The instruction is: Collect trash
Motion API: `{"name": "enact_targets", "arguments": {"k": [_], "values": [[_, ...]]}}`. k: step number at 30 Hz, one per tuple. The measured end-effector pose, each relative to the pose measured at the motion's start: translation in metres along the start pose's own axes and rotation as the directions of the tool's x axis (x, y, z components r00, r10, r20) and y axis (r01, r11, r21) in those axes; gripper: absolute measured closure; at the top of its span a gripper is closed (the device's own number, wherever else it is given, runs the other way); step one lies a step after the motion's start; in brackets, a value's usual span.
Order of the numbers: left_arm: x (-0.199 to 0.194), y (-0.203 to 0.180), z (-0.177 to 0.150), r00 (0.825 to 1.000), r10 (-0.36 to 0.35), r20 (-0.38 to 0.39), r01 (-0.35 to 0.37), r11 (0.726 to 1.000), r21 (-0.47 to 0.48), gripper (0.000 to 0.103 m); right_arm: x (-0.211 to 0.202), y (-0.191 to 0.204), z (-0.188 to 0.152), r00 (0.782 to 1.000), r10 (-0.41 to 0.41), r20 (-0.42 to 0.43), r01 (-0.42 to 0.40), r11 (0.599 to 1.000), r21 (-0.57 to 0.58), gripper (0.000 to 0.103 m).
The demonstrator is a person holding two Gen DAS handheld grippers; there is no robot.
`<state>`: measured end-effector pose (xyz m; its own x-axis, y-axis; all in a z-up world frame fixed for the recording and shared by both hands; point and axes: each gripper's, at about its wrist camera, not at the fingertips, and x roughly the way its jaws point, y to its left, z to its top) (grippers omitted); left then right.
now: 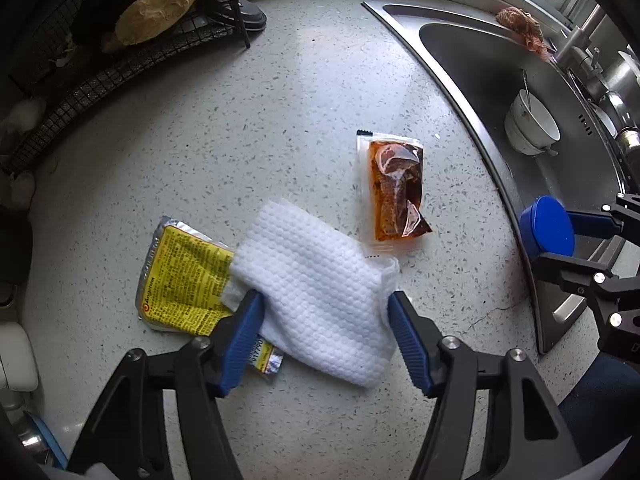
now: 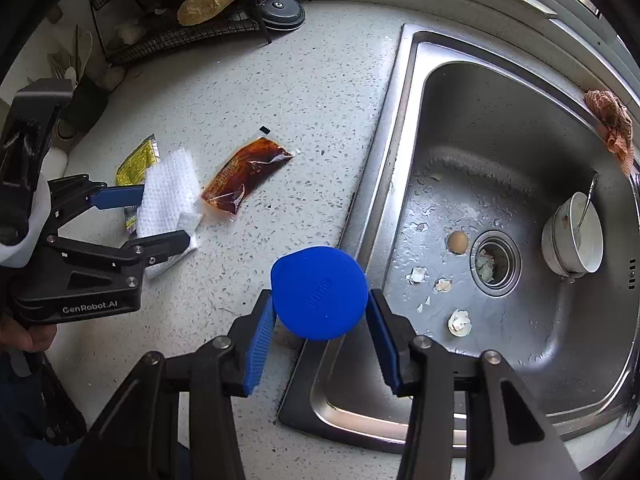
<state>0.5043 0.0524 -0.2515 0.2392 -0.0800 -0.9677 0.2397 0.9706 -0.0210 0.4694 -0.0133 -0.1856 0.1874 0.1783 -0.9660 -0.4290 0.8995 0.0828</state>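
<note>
Kitchen, speckled white bench (image 1: 248, 128) beside a steel sink (image 2: 404, 128). Item: white paper towel (image 1: 320, 300), crumpled flat on the bench, overlapping a yellow packet (image 1: 184, 280) beneath its left edge. Left gripper (image 1: 324, 308) points down over the towel; its blue fingers (image 1: 244, 332) stand part-way apart, one at each side of the towel and at its edges, the towel lying between them; whether the pads press it I cannot tell. Item: clear sauce packet (image 1: 396, 188), red-brown contents, flat on the bench just beyond the towel, apart from the fingers. Right gripper (image 2: 320, 320) at the sink's edge, its fingers closed on a round blue lid (image 2: 320, 292), one pad at each side. In the sink: eggshell pieces (image 2: 460, 322), a white bowl (image 2: 572, 240) with a spoon. A wire rack (image 2: 180, 36) stands at the back of the bench.
</note>
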Motion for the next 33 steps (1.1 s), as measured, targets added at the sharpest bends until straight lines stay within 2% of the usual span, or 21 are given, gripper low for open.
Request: {"name": "enact_targets", "arguments": {"k": [2,4,9,16,24,31,33], "values": [[-0.007,0.009,-0.003,1.0,-0.011,0.004,0.011,1.0,-0.028,0.071,0.0,0.003,0.0,1.0,0.004,0.002,-0.004,1.0,-0.012,0.059],[-0.014,0.015,-0.006,1.0,-0.003,0.011,0.003,0.999,-0.049,0.082,-0.002,0.008,0.001,1.0,0.009,0.006,-0.009,1.0,-0.025,0.059],[-0.038,0.023,-0.018,0.998,-0.009,0.056,0.013,0.997,-0.072,0.085,-0.01,0.017,0.004,0.999,0.028,0.027,-0.026,0.998,-0.059,0.059],[-0.073,0.027,-0.038,0.993,-0.019,0.115,0.033,0.992,-0.122,0.1,-0.026,0.026,0.005,0.996,0.063,0.07,-0.056,0.994,-0.093,0.059],[-0.091,0.012,-0.056,0.988,-0.015,0.154,0.037,0.989,-0.143,0.102,-0.038,0.029,-0.008,0.992,0.079,0.098,-0.067,0.99,-0.128,0.059],[-0.08,0.008,-0.06,0.993,-0.002,0.119,0.016,0.993,-0.113,0.101,-0.034,0.028,-0.013,0.994,0.06,0.093,-0.048,0.991,-0.123,0.059],[-0.073,0.01,-0.056,0.995,-0.004,0.099,0.015,0.994,-0.107,0.095,-0.03,0.026,-0.011,0.995,0.053,0.083,-0.044,0.993,-0.107,0.059]]}}
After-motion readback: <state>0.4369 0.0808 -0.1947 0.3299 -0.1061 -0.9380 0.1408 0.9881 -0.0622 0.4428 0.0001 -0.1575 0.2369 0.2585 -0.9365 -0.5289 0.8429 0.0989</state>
